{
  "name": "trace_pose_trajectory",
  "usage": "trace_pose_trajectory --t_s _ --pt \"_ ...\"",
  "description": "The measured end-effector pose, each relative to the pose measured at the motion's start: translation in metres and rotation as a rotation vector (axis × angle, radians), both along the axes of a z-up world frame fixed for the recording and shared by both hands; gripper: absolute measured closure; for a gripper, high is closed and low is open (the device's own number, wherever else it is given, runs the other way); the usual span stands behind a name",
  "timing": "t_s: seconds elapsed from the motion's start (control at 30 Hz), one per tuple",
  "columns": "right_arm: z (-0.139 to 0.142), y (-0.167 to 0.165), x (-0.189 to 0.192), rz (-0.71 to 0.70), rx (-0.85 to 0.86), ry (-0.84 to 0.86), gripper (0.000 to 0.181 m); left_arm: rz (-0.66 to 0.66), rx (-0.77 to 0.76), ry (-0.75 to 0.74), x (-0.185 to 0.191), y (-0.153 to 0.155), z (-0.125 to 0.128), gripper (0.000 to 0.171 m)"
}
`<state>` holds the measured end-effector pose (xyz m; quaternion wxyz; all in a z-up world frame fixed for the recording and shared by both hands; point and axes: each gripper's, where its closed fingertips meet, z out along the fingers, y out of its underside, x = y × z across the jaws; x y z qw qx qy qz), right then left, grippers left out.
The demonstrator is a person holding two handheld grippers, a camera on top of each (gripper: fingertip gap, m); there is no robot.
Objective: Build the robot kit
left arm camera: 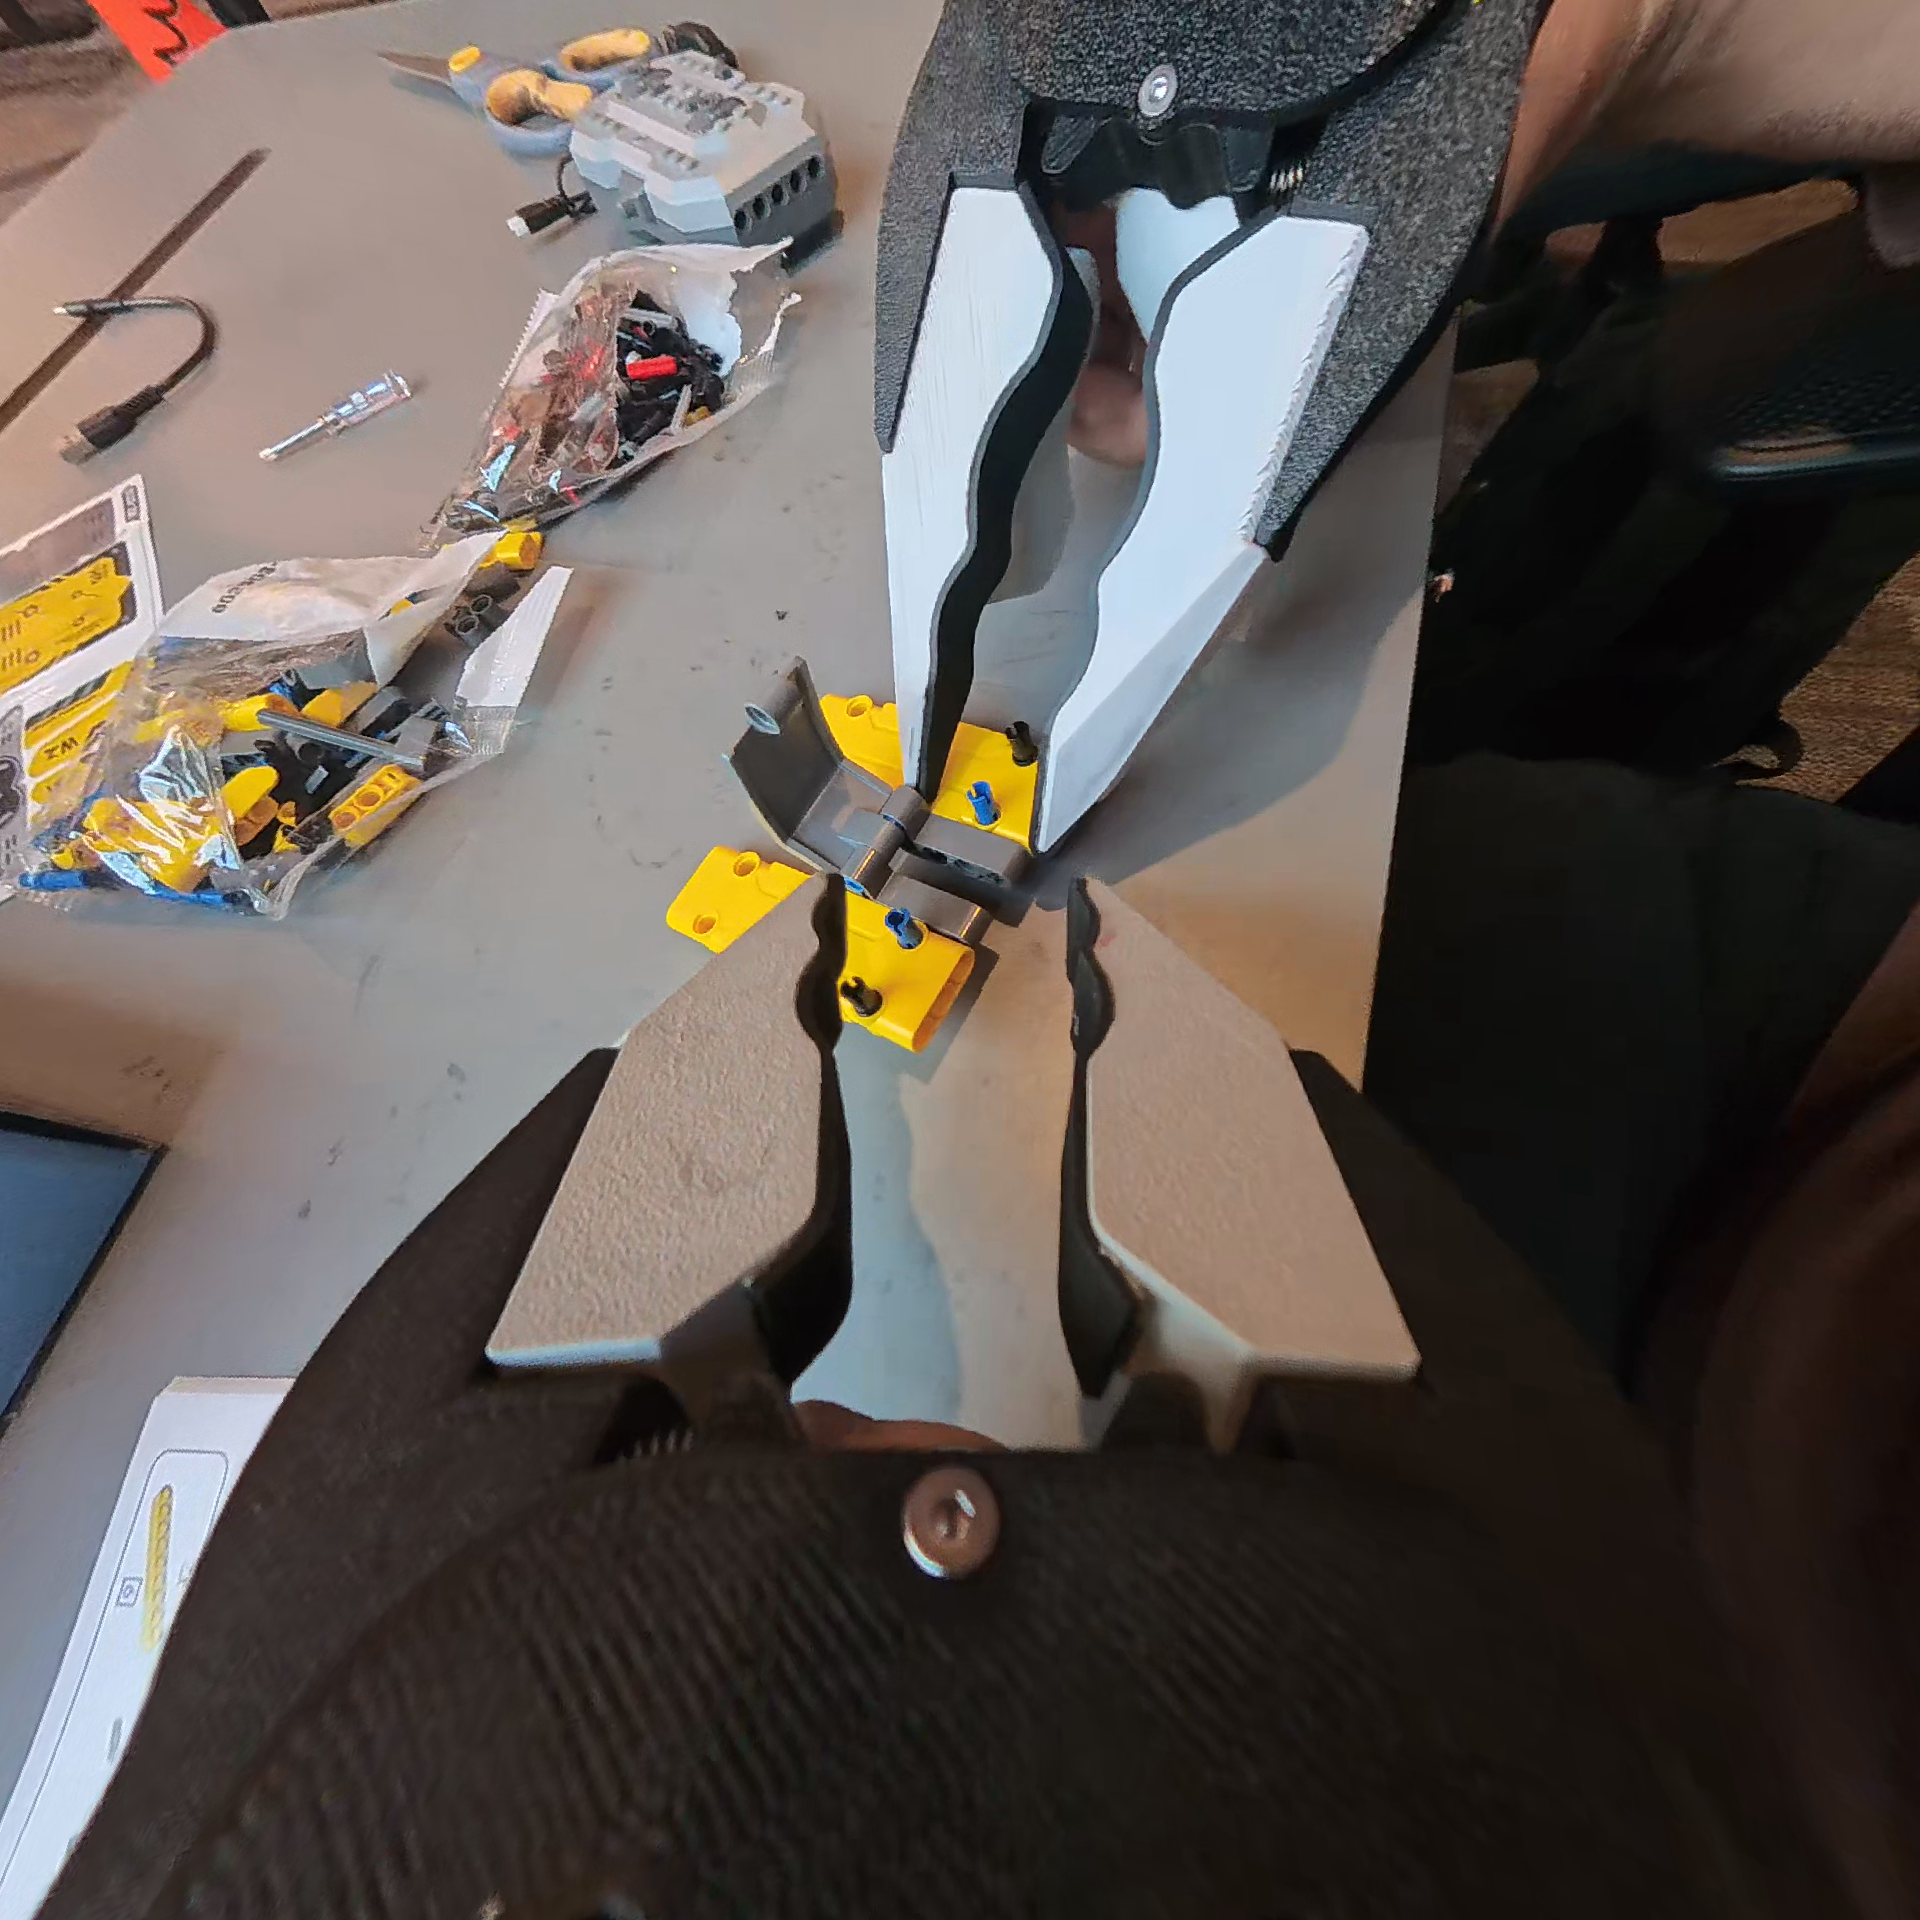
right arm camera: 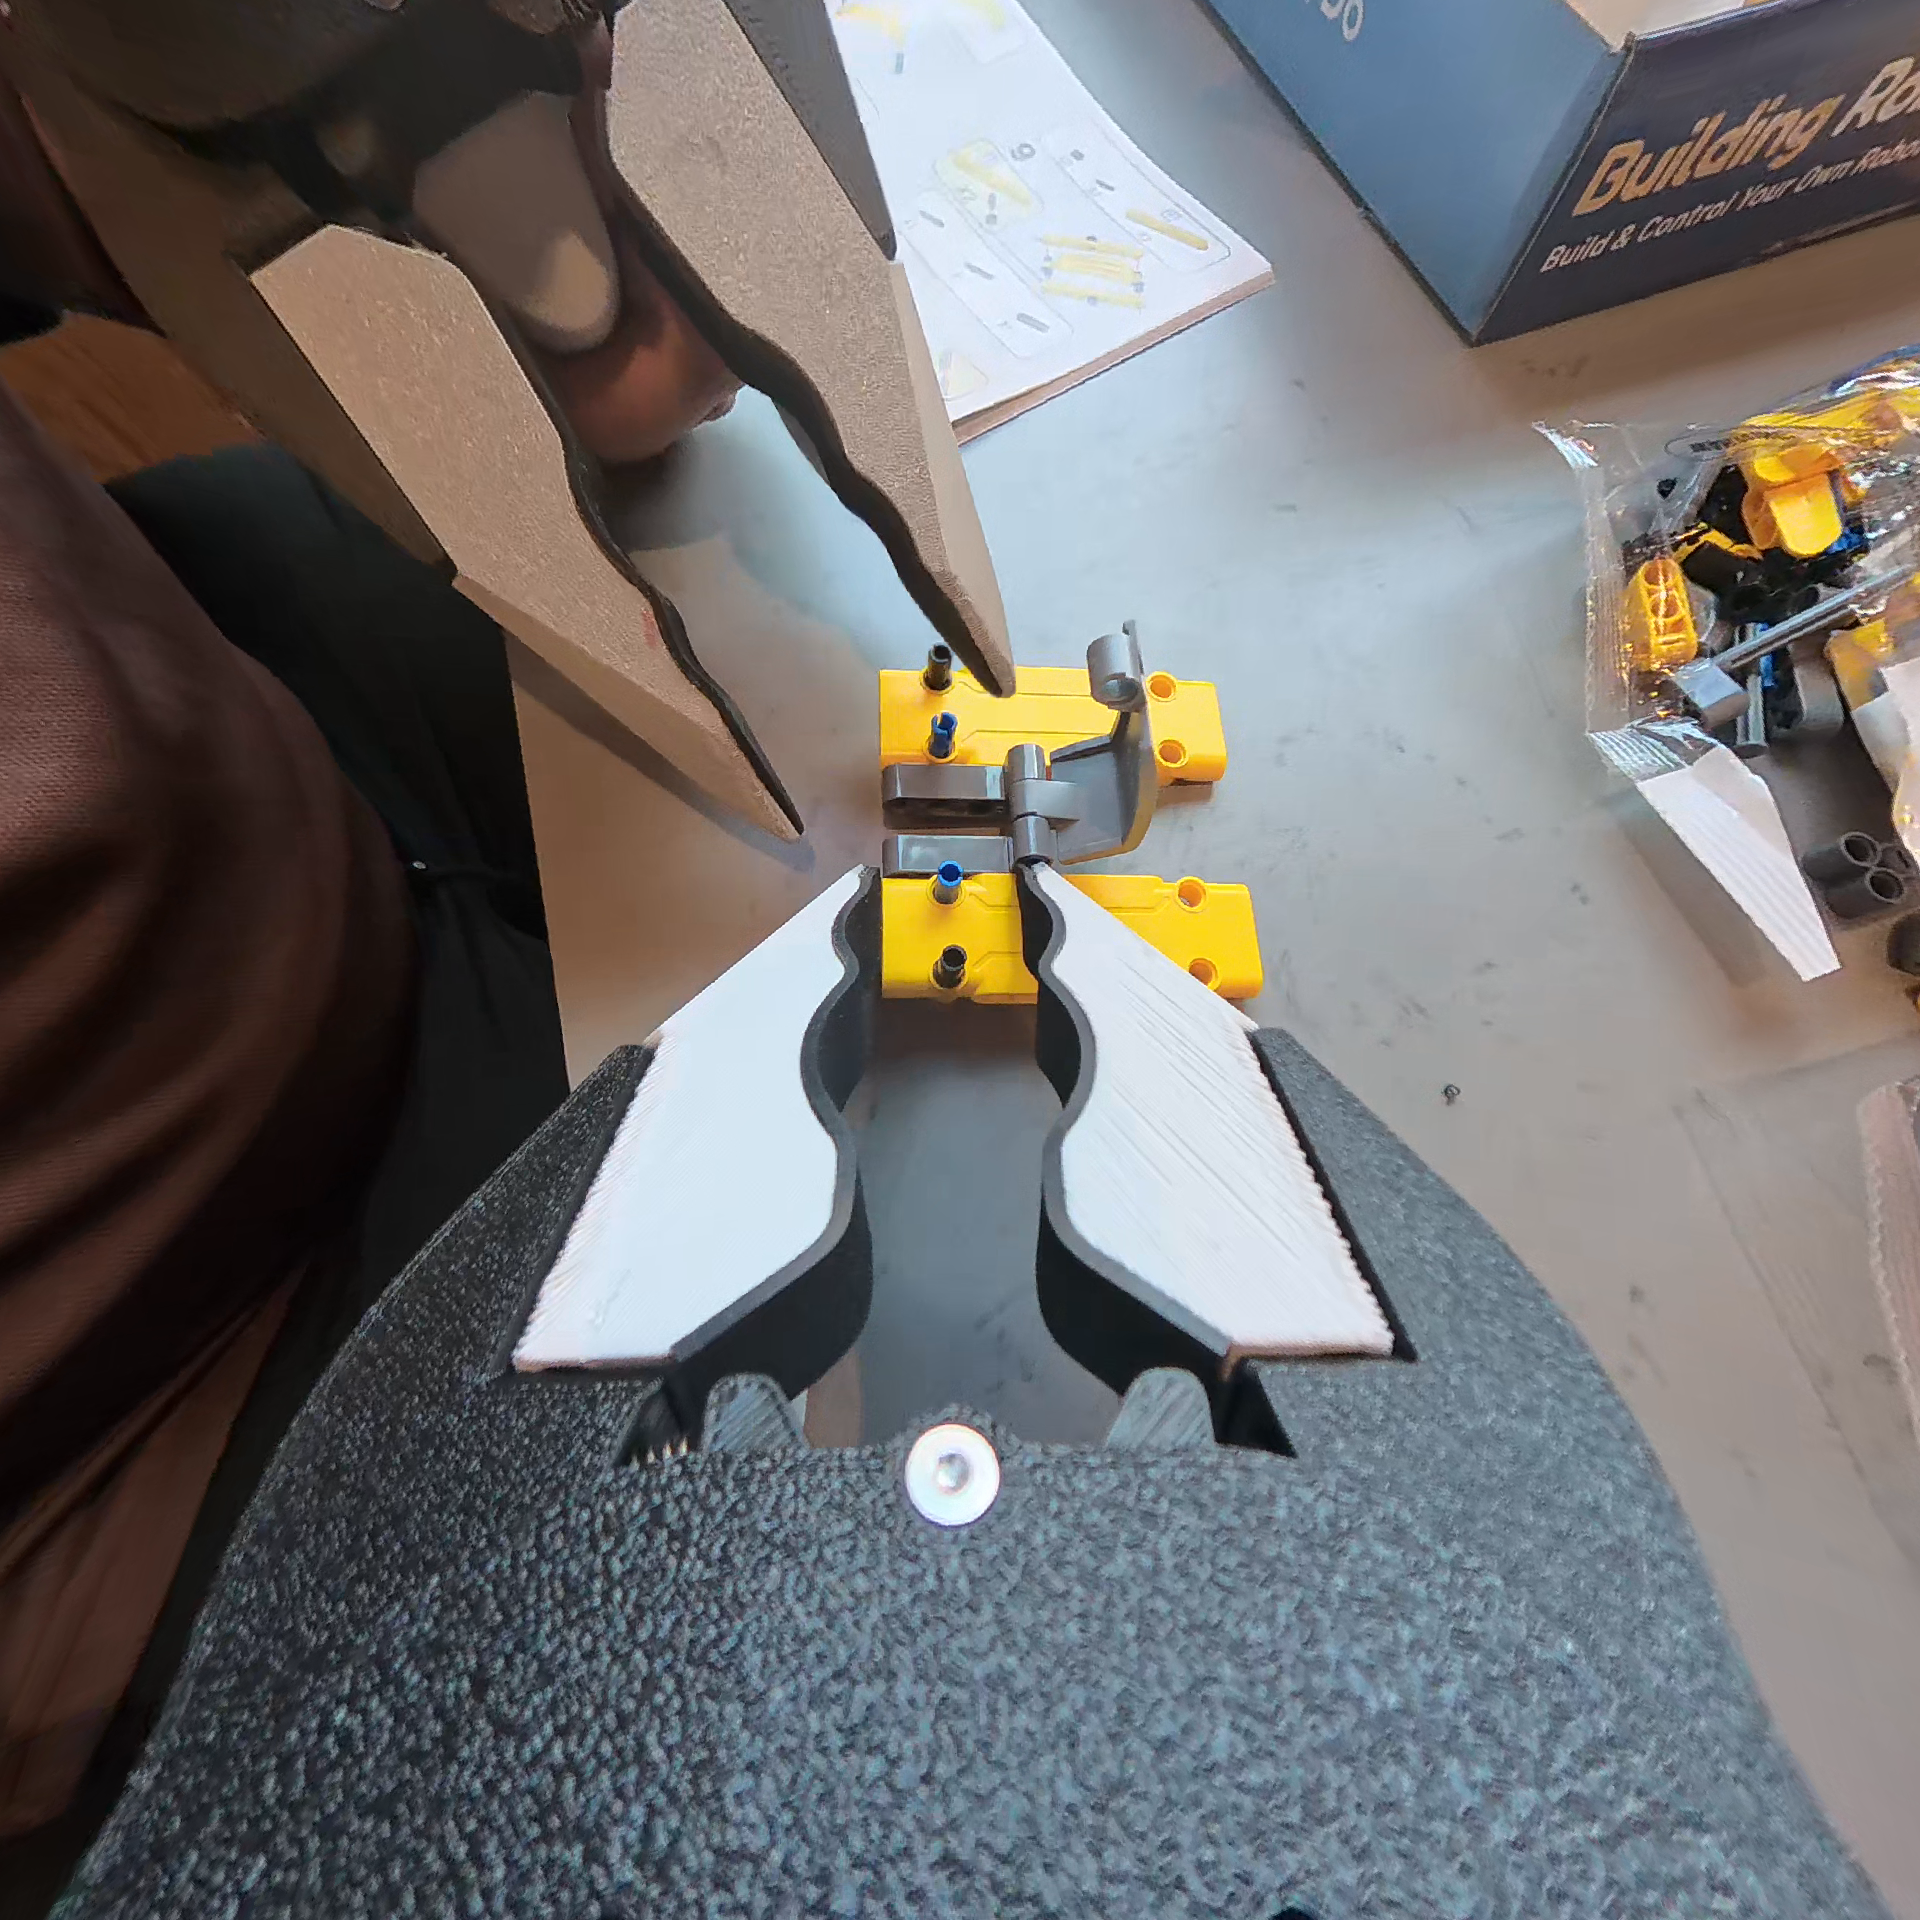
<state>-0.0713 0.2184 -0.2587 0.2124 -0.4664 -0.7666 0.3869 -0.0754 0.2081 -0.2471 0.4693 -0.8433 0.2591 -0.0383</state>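
Left wrist view shows a yellow-and-grey brick assembly (left arm camera: 883,831) lying flat on the grey desk (left arm camera: 623,623) near its edge. Both claws meet over this assembly, tips spread, gripping nothing: the left claw (left arm camera: 951,894) with tan fingers, the right claw (right arm camera: 940,878) with white fingers, one tip touching the assembly's grey hinge. Bags of parts (left arm camera: 260,748) lie beyond the assembly

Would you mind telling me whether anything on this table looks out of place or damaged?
Nothing looks broken. The clear plastic bag of black pins is torn open, and the clear plastic bag of yellow pieces has a grey axle poking from its torn end.
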Motion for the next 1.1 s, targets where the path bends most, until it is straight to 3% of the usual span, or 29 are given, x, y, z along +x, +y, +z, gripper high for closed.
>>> trace_pose_trajectory --t_s 0.17,0.37,0.77,1.1 --pt "0.000 0.000 0.000 0.001 0.016 0.009 0.155 -0.004 -0.036 0.031 0.001 0.000 -0.007 0.131" --pt "0.000 -0.002 0.001 0.018 0.018 0.012 0.152 -0.065 -0.094 0.044 0.009 -0.005 -0.016 0.117" --pt "0.000 -0.007 0.005 0.050 0.099 0.061 0.149 0.058 -0.126 -0.003 -0.006 -0.014 -0.017 0.106" --pt "0.000 -0.009 0.005 0.062 0.081 0.047 0.149 0.060 -0.128 0.032 -0.007 -0.019 -0.020 0.111"
